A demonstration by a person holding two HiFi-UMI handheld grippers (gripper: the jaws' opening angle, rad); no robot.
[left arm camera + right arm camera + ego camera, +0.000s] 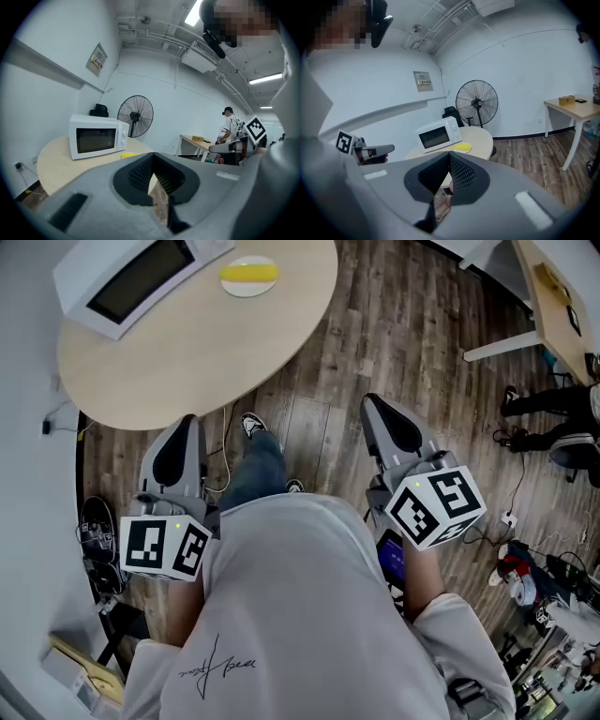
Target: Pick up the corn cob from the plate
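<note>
The right gripper is holding its jaws pressed together with nothing between them, and the left gripper is doing the same, its dark ribbed pads meeting at the tips. Both are pointing forward and slightly down, one on each side of the person's body, toward a round table with a pale wood top. The left one is aiming at the near edge of that table, while the right one is hanging over the bare plank floor beside it. The corn cob is lying untouched on a small white plate toward the table's far right edge, well apart from both grippers. The plate is sitting just beside the front corner of a white microwave, which is taking up the far left part of the tabletop. The person's shoes are standing on the floor just short of the table's near edge. Behind the table a black pedestal fan is standing against a white wall, where a framed notice is hanging. A light wooden desk is standing off to the right, and in the left gripper view another person is standing beyond it.
</note>
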